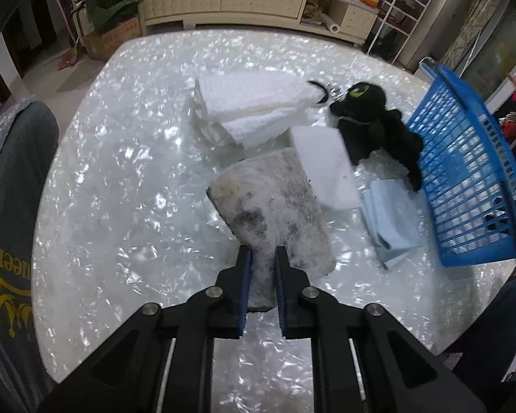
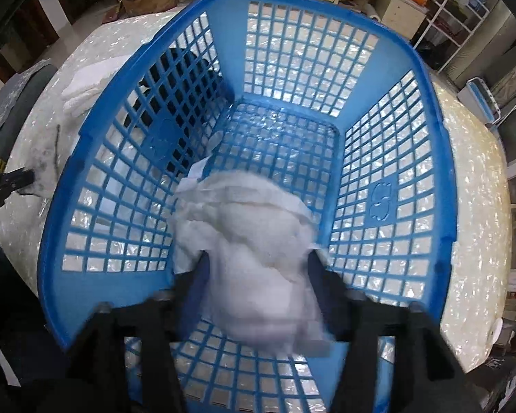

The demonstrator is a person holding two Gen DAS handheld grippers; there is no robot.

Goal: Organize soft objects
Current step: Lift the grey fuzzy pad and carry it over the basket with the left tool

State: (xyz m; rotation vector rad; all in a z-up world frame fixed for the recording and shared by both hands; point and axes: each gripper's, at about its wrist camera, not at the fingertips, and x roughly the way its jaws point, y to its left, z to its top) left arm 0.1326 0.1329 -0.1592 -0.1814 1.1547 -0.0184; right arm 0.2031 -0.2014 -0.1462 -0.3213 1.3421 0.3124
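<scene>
Clamping a grimy grey sponge (image 1: 275, 206) by its near end, the left gripper (image 1: 262, 268) is holding it clear of the table (image 1: 120, 172), left of the blue basket (image 1: 464, 172), likely for carrying there. Directly over that basket, the right gripper (image 2: 258, 268) is standing with jaws apart, and a crumpled white cloth (image 2: 254, 241) is blurring between them, probably being dropped inside. Beside the basket's left wall, a black plush toy (image 1: 371, 120), white sponge (image 1: 326, 165), folded white towels (image 1: 254, 103) and pale blue cloth (image 1: 392, 220) are waiting.
</scene>
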